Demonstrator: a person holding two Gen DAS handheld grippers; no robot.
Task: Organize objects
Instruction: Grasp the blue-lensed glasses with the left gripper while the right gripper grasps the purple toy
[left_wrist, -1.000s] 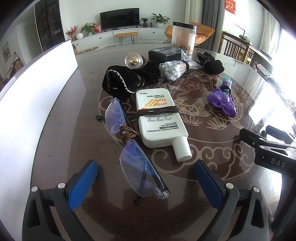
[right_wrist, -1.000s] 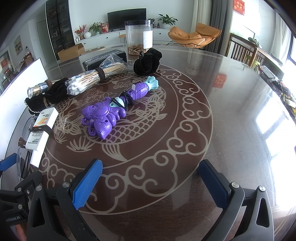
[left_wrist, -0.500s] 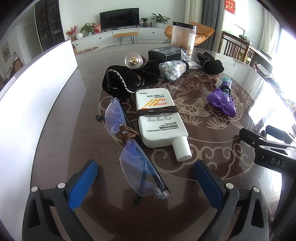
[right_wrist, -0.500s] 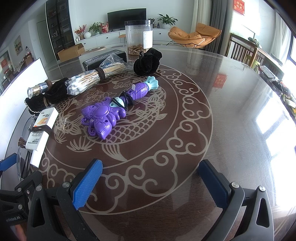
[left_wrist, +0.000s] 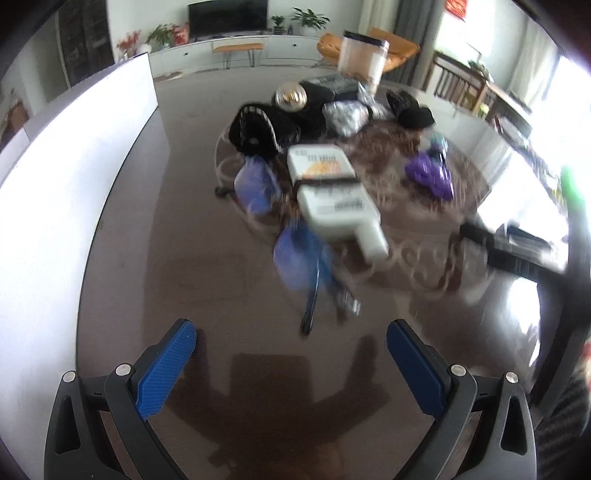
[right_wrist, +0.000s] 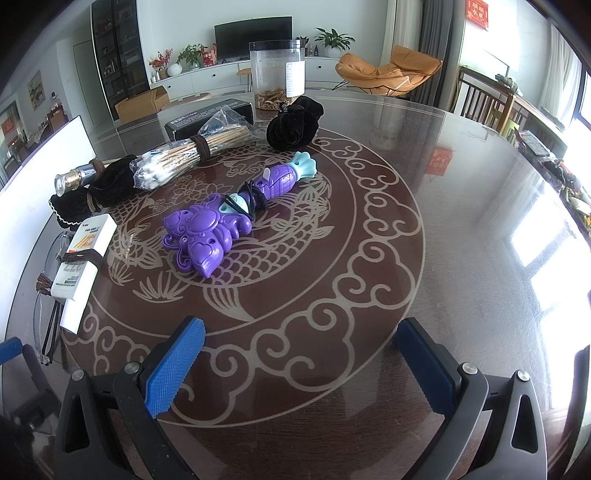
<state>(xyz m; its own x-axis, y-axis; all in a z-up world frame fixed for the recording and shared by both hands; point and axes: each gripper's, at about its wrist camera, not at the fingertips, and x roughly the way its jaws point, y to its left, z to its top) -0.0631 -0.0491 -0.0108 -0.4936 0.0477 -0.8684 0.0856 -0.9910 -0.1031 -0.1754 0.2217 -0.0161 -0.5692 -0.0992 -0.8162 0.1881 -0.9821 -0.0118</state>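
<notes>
My left gripper (left_wrist: 291, 339) is open above bare table, with the rimless glasses (left_wrist: 295, 251) a little ahead of its fingers; this view is motion-blurred. A white sunscreen bottle (left_wrist: 332, 195) banded with a hair tie lies beside the glasses. Behind it sits a black pouch (left_wrist: 258, 129). My right gripper (right_wrist: 299, 339) is open and empty over the patterned table centre. Ahead of it lies a purple toy (right_wrist: 207, 236) tied to a purple fish-shaped piece (right_wrist: 284, 177). A bundle of cotton swabs (right_wrist: 184, 158) and another black pouch (right_wrist: 293, 123) lie farther back.
A white board (left_wrist: 74, 177) stands along the table's left side. A clear jar (right_wrist: 277, 74) and a black box (right_wrist: 207, 114) are at the far edge. The right gripper's body (left_wrist: 517, 251) shows at the right of the left wrist view. Chairs stand beyond the table.
The left gripper has pulled back and up from the glasses, so the objects look farther away and blurred. The right gripper has not moved.
</notes>
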